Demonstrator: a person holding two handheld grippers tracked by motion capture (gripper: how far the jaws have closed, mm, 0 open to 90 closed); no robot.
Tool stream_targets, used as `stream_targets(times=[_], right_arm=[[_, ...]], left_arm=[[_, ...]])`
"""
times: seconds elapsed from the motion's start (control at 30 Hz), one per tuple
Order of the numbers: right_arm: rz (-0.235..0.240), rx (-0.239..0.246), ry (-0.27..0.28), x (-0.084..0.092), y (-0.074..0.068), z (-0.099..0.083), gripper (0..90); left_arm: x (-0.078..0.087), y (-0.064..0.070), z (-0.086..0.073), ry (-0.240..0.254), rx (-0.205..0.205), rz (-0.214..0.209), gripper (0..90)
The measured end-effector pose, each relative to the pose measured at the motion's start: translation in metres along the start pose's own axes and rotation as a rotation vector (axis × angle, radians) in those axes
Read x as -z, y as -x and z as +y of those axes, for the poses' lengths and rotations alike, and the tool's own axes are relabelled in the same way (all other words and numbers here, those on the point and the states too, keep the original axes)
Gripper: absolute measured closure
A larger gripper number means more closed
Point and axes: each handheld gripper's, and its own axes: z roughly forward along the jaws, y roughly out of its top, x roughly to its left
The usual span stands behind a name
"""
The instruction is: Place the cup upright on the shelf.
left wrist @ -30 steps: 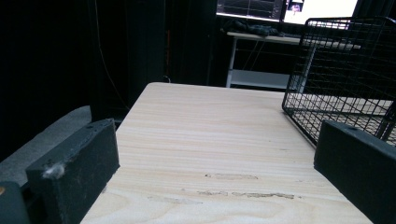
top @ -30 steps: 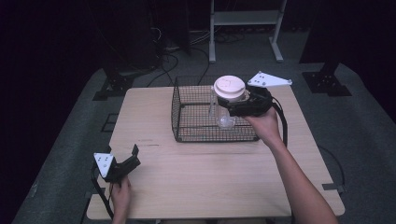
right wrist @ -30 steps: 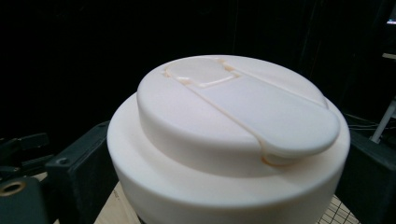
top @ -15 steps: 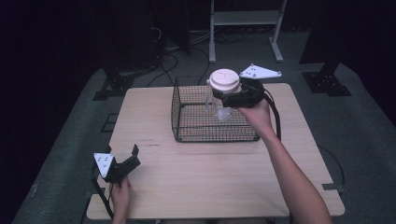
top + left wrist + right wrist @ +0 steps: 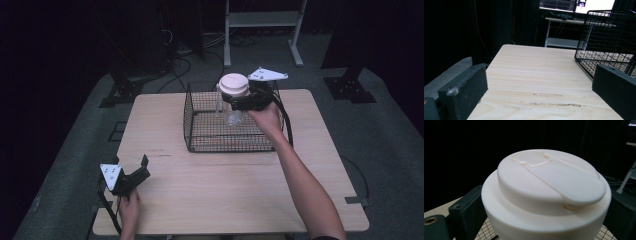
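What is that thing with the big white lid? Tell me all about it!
It is a clear bottle with a wide, creamy plastic lid that has a flip tab across its top. It stands upright, held over the black wire basket. The right tool is shut on it, one black jaw on either side just below the lid.

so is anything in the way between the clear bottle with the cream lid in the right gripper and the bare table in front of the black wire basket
The right gripper holds the clear bottle with the cream lid above the black wire basket. Only the basket's near wall lies between it and the bare wooden table. Held above the rim, the bottle looks able to pass over it. The left gripper sits far off at the near left.
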Motion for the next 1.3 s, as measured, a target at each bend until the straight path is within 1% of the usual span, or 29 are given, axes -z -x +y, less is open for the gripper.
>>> stream_targets(times=[0.03,0.17,0.27,0.33,0.4,0.47,0.53,0.73,0.77,0.83,1.07,1.3], right_arm=[[-0.004,-0.002,-0.002,-0.006,0.002,-0.002,4.3],[-0.004,-0.013,-0.014,-0.016,0.005,-0.007,4.2],[-0.005,-0.012,-0.023,-0.024,0.007,-0.011,4.2],[-0.004,-0.013,-0.023,-0.026,0.008,-0.013,4.2],[-0.013,-0.026,-0.029,-0.033,0.010,-0.017,4.2],[-0.014,-0.030,-0.031,-0.035,0.011,-0.019,4.2],[-0.025,-0.037,-0.048,-0.041,0.014,-0.024,4.2],[-0.022,-0.046,-0.072,-0.050,0.018,-0.032,4.2],[-0.022,-0.053,-0.081,-0.055,0.019,-0.036,4.2],[-0.014,-0.067,-0.083,-0.058,0.021,-0.039,4.2],[-0.017,-0.077,-0.098,-0.066,0.024,-0.046,4.2],[-0.021,-0.079,-0.119,-0.069,0.027,-0.050,4.2]], left_arm=[[0.000,0.000,0.000,0.001,0.000,0.000,0.0],[0.000,0.000,0.000,0.000,0.000,0.000,0.0],[0.000,0.000,0.000,0.001,0.002,-0.001,0.0],[0.000,0.000,0.000,0.001,0.001,-0.001,0.0],[0.000,0.000,0.000,0.002,0.004,-0.002,0.0],[0.000,0.000,0.000,0.000,0.003,-0.002,0.0],[0.000,0.000,0.000,0.000,0.003,-0.003,0.0],[0.000,-0.001,0.000,0.002,0.005,-0.004,0.0],[0.000,-0.001,0.000,0.002,0.007,-0.004,0.0],[0.000,-0.001,0.000,0.002,0.006,-0.004,0.0],[0.000,-0.001,0.000,0.003,0.007,-0.004,0.0],[0.000,-0.001,0.000,0.003,0.007,-0.004,0.0]])
